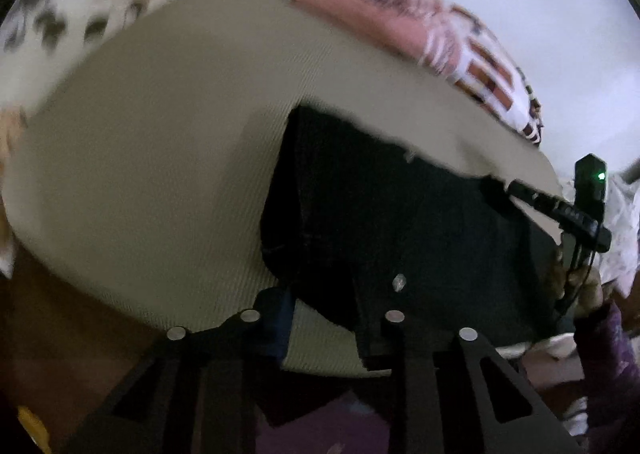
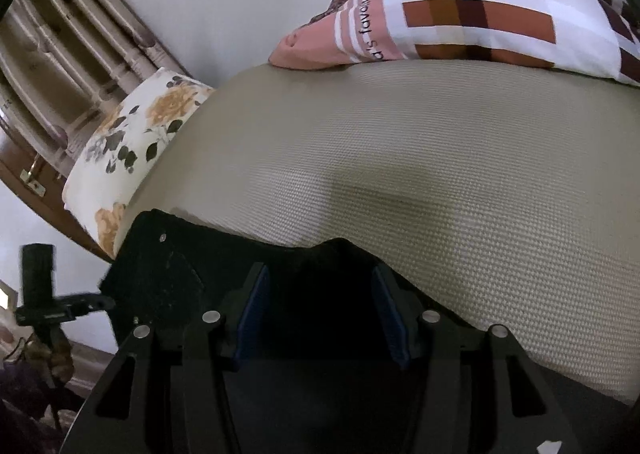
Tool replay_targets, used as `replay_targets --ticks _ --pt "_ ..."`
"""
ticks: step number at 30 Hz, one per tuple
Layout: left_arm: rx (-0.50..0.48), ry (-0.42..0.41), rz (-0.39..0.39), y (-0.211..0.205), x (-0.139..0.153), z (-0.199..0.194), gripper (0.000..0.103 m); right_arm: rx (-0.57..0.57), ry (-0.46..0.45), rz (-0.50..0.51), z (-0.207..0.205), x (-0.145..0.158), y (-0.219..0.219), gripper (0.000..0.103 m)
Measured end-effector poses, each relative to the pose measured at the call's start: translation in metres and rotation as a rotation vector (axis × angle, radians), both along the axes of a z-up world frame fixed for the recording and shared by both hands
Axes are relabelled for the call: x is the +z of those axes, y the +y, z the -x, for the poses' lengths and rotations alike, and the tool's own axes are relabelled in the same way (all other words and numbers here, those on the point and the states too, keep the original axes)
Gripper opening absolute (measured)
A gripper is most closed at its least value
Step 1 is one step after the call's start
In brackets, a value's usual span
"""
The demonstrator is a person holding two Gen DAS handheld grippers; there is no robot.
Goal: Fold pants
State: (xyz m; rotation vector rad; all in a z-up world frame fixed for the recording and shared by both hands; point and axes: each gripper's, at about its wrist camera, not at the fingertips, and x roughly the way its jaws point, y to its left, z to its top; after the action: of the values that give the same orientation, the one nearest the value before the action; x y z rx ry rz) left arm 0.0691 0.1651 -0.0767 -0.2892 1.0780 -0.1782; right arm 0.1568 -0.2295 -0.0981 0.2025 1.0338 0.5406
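Lying dark on the beige bed [image 2: 440,158], the pants [image 1: 380,222] reached under both my tongs. My left tongs [image 1: 320,318] pinched a fold of them near their edge; my right tongs [image 2: 320,306] stood spread, pants between the pads [image 2: 252,302].

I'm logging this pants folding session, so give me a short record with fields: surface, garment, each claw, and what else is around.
surface: beige woven mat on a bed
garment: dark pants, lying on the mat
left claw: shut, pants cloth at its tips
right claw: fingers apart, dark pants cloth between them; a grip cannot be told
nearby: checked pillow at the far edge, floral pillow to its left
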Motion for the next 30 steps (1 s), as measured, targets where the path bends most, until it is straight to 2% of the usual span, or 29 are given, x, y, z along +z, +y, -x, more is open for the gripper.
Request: replay_targets --ticks 2,3,4,6,7,8,9,12,14,16,19,21,22,23,24,30 --pt "-0.008 -0.093 -0.038 -0.004 0.019 -0.005 0.017 -0.033 -0.008 -0.020 0.001 -0.001 -0.005 0.052" --pt "-0.021 -0.098 -0.057 -0.005 0.019 -0.009 0.017 -0.052 -0.012 -0.033 0.002 -0.001 -0.009 0.052" --pt "-0.021 -0.075 -0.057 0.002 0.013 -0.012 0.017 -0.067 -0.014 -0.050 0.003 -0.002 -0.012 0.052" --pt "0.017 0.060 0.005 0.018 -0.022 -0.022 0.017 -0.095 -0.008 -0.092 0.006 -0.006 -0.019 0.053" --pt "0.031 0.096 0.032 0.022 -0.033 -0.023 0.017 -0.113 -0.002 -0.101 0.008 -0.010 -0.022 0.053" --pt "0.055 0.098 0.081 0.030 -0.039 -0.019 0.017 -0.121 0.004 -0.105 0.008 -0.014 -0.024 0.053" --pt "0.055 0.082 0.086 0.031 -0.037 -0.017 0.017 -0.127 0.011 -0.113 0.009 -0.017 -0.025 0.053" --pt "0.008 0.037 -0.010 0.017 -0.026 -0.018 0.017 -0.134 0.008 -0.124 0.013 -0.022 -0.027 0.053" --pt "0.018 0.033 -0.004 0.017 -0.023 -0.023 0.017 -0.135 0.006 -0.129 0.013 -0.022 -0.027 0.054" --pt "0.024 -0.020 0.004 0.017 -0.010 -0.026 0.017 -0.135 0.006 -0.136 0.012 -0.021 -0.027 0.055" --pt "0.003 -0.083 -0.043 0.005 0.000 -0.025 0.017 -0.137 -0.005 -0.165 0.015 -0.021 -0.031 0.055" --pt "-0.004 -0.035 -0.080 0.007 -0.019 -0.026 0.017 -0.148 -0.007 -0.211 0.019 -0.023 -0.039 0.055" --pt "0.006 0.011 -0.075 0.013 -0.033 -0.026 0.017 -0.144 -0.010 -0.238 0.020 -0.022 -0.042 0.055" --pt "0.022 0.027 -0.027 0.022 -0.045 -0.023 0.018 -0.135 -0.014 -0.248 0.021 -0.021 -0.044 0.055" --pt "0.028 0.003 -0.001 0.026 -0.045 -0.021 0.018 -0.119 -0.017 -0.245 0.020 -0.019 -0.043 0.055" --pt "0.032 -0.015 0.006 0.027 -0.044 -0.022 0.018 0.048 -0.040 -0.086 0.003 -0.005 -0.021 0.055"
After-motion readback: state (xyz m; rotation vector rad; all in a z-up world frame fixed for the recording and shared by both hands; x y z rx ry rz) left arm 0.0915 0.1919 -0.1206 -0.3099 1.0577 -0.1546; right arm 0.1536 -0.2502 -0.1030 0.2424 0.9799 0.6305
